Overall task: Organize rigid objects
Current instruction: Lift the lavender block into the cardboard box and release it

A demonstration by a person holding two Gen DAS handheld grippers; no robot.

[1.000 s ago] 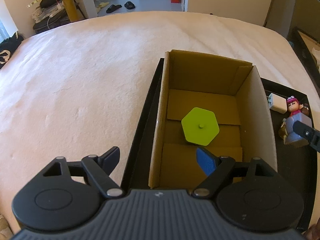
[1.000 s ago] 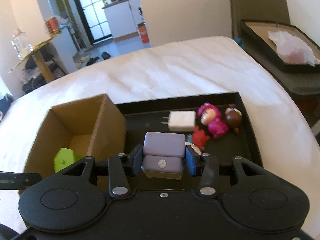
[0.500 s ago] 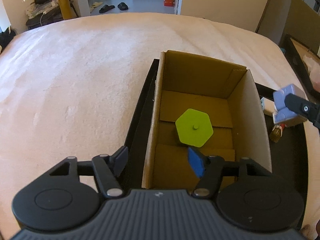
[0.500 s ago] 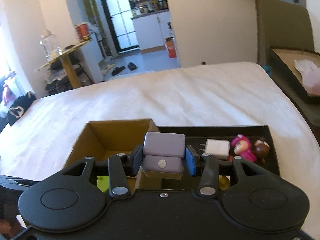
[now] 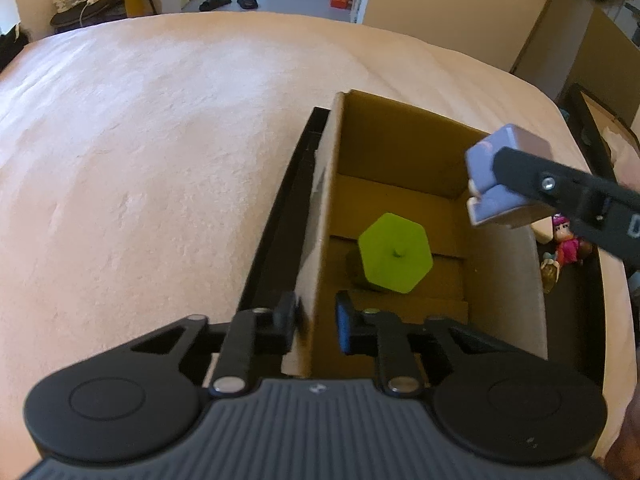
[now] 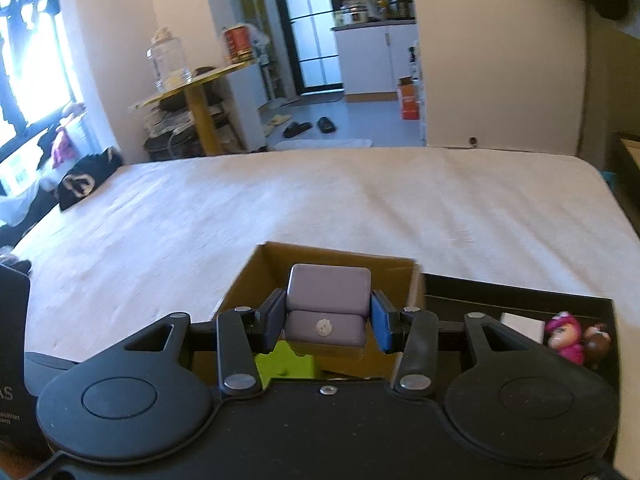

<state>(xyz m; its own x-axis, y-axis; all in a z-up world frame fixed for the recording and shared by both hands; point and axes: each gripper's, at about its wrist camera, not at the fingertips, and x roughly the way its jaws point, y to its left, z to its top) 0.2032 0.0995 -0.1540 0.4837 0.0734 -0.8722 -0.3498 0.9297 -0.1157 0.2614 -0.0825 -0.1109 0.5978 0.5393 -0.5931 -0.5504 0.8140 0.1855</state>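
Cardboard fills the left wrist view: your left gripper [image 5: 316, 322] points steeply down at the near left wall of the open cardboard box [image 5: 508, 276], one finger outside that wall and the blue-padded finger inside it. Its jaws are closing on the wall, and the pads look pressed to the card on both sides. Inside the box a lime-green hexagonal piece [image 5: 394, 252] stands on the floor flaps. The box sits in a black tray [image 5: 276, 220] on the pale bedspread [image 5: 140, 140]. Your right gripper [image 5: 492, 184] reaches in from the right edge, above the box's right wall, carrying the lavender toy armchair [image 5: 486, 164] clear of the cardboard. Beyond that wall a pink-haired figurine [image 5: 566, 240] lies in the tray.

Through the right wrist view, your right gripper [image 6: 326, 320] points moderately downward and a little rolled, its jaws partly closed and clamped on both sides of the toy armchair [image 6: 328, 308], which faces the camera seat-first. The chair hangs over the open top of the box [image 6: 240, 292], with the green piece [image 6: 286, 364] showing just below it. To the right, the tray [image 6: 480, 296] holds a white block [image 6: 522, 326] and the figurine [image 6: 566, 338] beside a brown one [image 6: 598, 344].
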